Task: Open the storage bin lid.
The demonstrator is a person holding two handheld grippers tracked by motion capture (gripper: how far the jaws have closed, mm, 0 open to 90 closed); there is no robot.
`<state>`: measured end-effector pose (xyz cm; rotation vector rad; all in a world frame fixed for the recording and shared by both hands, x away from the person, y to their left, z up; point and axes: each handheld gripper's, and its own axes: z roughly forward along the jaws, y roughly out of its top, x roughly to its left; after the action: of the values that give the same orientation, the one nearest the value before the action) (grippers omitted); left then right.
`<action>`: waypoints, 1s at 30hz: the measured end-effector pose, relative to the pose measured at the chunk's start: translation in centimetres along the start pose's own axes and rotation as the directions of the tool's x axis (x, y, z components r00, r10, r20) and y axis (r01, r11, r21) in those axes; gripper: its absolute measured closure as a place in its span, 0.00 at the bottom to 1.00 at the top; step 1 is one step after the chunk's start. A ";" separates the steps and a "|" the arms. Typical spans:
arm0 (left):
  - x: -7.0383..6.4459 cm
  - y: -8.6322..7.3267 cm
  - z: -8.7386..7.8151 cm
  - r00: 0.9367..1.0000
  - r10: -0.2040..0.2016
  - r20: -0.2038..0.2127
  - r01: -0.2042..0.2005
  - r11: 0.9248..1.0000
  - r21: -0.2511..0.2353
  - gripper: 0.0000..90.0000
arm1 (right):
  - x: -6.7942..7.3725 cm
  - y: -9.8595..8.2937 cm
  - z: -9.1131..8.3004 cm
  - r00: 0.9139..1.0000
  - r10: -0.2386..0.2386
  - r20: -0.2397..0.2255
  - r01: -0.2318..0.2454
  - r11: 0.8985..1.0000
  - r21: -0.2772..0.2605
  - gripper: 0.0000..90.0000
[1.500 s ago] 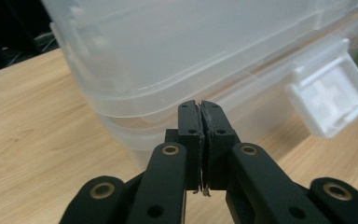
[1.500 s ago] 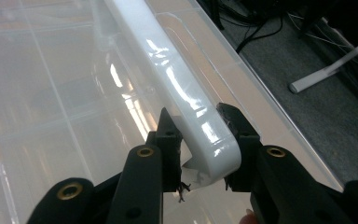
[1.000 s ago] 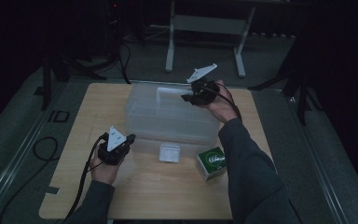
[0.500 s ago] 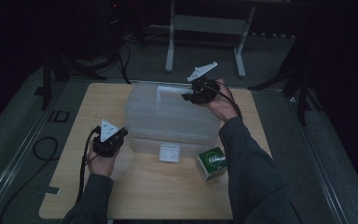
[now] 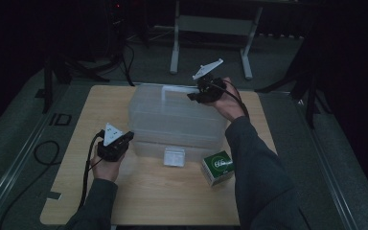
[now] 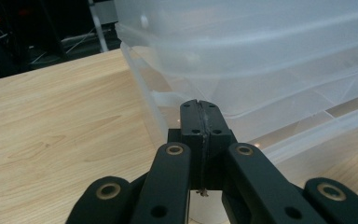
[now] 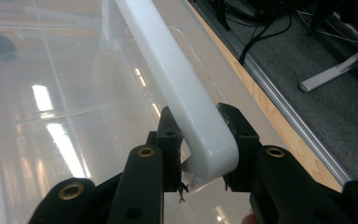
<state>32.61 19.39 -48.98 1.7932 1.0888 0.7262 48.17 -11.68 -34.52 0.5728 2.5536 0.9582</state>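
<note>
Seen from the high view, a clear plastic storage bin (image 5: 175, 120) sits at the middle of a wooden counter (image 5: 139, 196), the right gripper (image 5: 197, 95) raised at the bin's far right corner where a white handle (image 5: 176, 89) stands up from the lid, and the left gripper (image 5: 124, 139) held low at the bin's near left corner. Just in front of the bin lie a small clear packet (image 5: 174, 156) and a green-and-white box (image 5: 217, 167). In the left gripper view, the fingers (image 6: 192, 116) are clenched together on nothing, their tips just short of the bin's translucent side wall (image 6: 261, 88). In the right gripper view, the fingers (image 7: 170, 140) grasp the white handle (image 7: 182, 93) near its end, above the bin's glossy lid (image 7: 51, 93). The step in hand appears to be taking up the bin by its handle; the next move likely calls for a steady lift, with the left gripper bracing the near corner against swing.
</note>
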 end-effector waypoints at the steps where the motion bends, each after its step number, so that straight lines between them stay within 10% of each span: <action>1: 0.0 0.0 0.0 1.000 -0.007 0.002 0.007 1.000 0.001 1.00 | -0.1 0.1 0.0 1.000 0.004 0.000 -0.004 1.000 0.002 0.79; 30: 0.0 0.5 -0.2 1.000 -0.007 0.011 0.006 0.999 0.040 1.00 | -2.6 2.5 0.6 0.999 0.045 0.005 -0.046 0.995 0.089 0.77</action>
<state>32.60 19.37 -48.41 1.8247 1.1080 0.6938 51.26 -10.86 -32.77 0.6594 2.6012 0.8614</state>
